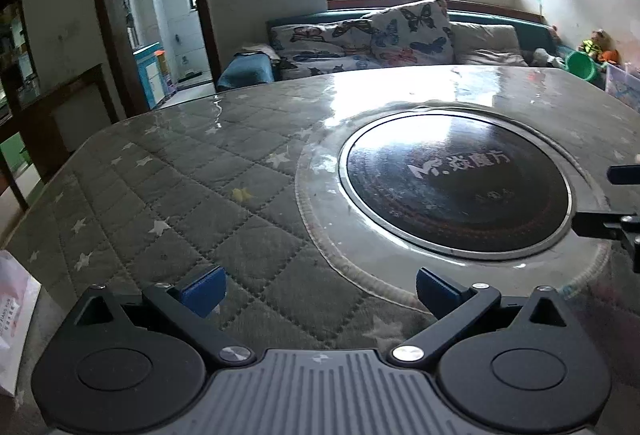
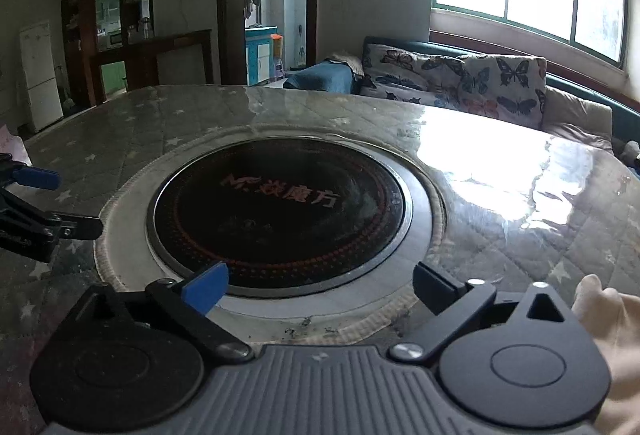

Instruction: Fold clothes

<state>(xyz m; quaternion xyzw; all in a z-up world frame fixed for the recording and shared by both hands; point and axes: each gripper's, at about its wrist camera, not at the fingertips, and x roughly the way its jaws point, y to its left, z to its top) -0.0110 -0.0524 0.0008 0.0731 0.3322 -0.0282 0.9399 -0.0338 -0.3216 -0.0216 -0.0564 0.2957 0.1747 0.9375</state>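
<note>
My left gripper (image 1: 320,287) hangs open over the grey quilted star-pattern table cover (image 1: 168,195), with nothing between its blue pads. My right gripper (image 2: 320,285) is open too, above the near rim of the round black hob (image 2: 280,215) set in the table, and its jaws are empty. A cream cloth (image 2: 612,335) lies at the lower right edge of the right wrist view, beside the right gripper's body and outside its fingers. Each gripper shows at the edge of the other's view: the right gripper (image 1: 616,203) and the left gripper (image 2: 40,203).
A clear glossy sheet covers the table (image 2: 520,195). Behind the table stands a sofa with butterfly cushions (image 1: 400,31). A white and pink bag (image 1: 16,315) sits off the table's left edge. A green bucket (image 1: 582,65) is at the far right, a doorway (image 1: 160,15) at the far left.
</note>
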